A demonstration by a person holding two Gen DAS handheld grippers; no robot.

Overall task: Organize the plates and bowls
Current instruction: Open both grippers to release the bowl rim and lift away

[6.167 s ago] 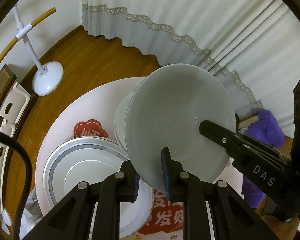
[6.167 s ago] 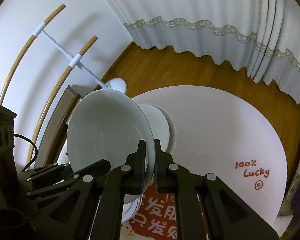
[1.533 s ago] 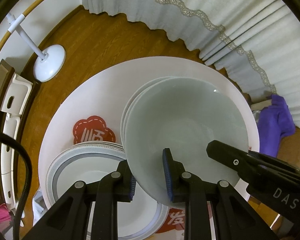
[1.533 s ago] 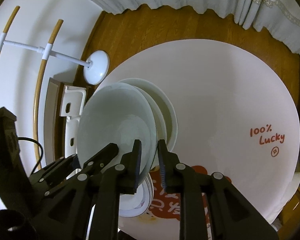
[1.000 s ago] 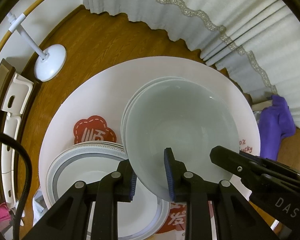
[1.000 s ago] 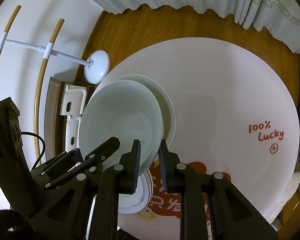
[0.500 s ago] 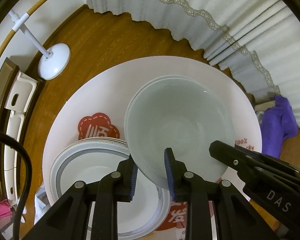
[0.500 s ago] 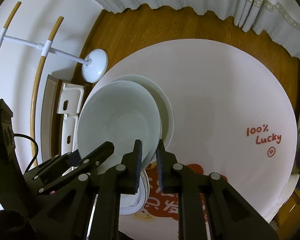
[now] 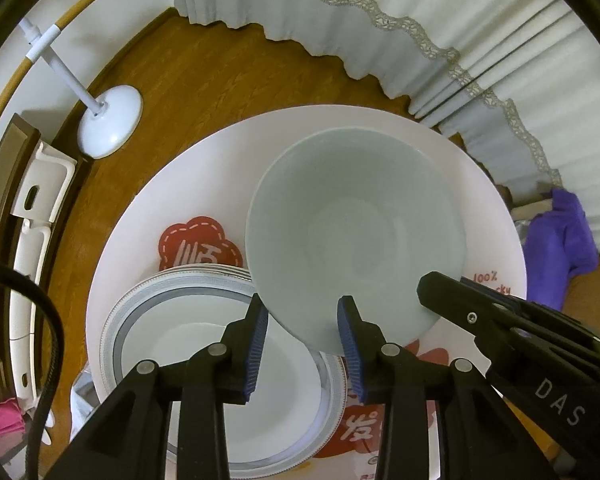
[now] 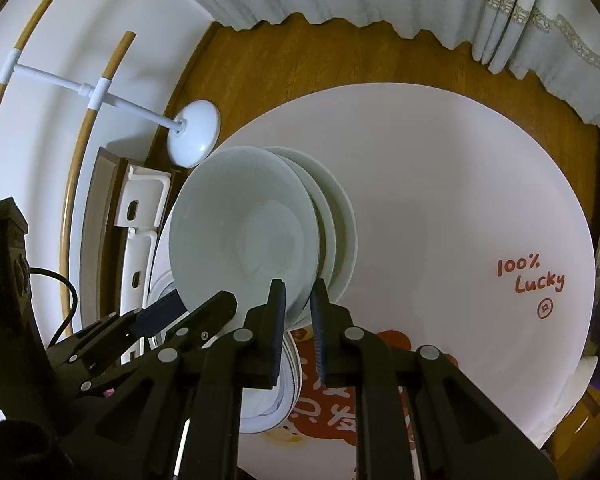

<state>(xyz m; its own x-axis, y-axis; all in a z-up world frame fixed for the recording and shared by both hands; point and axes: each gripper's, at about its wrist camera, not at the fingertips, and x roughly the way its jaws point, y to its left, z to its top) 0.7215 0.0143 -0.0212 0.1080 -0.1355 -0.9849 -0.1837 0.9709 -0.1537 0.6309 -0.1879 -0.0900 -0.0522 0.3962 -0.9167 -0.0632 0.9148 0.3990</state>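
Note:
A pale white bowl lies on top of a stack of like bowls on the round pinkish table. My left gripper points straight down over the bowl's near rim. Its jaws are opening, with the rim between them and the blue pads standing off it. My right gripper is shut on the same bowl's rim from the other side. One of its fingers shows at the right of the left wrist view. A stack of grey-bordered plates lies just beside the bowls, under my left gripper.
Red printed patches and "100% Lucky" lettering mark the table. On the wooden floor stand a white stand base and a white rack at left. Curtains hang behind, with purple cloth at right.
The bowl has come down from a tilted hold to lie level on the bowl stack. My left gripper's jaws have spread wider apart; the right gripper keeps its grip.

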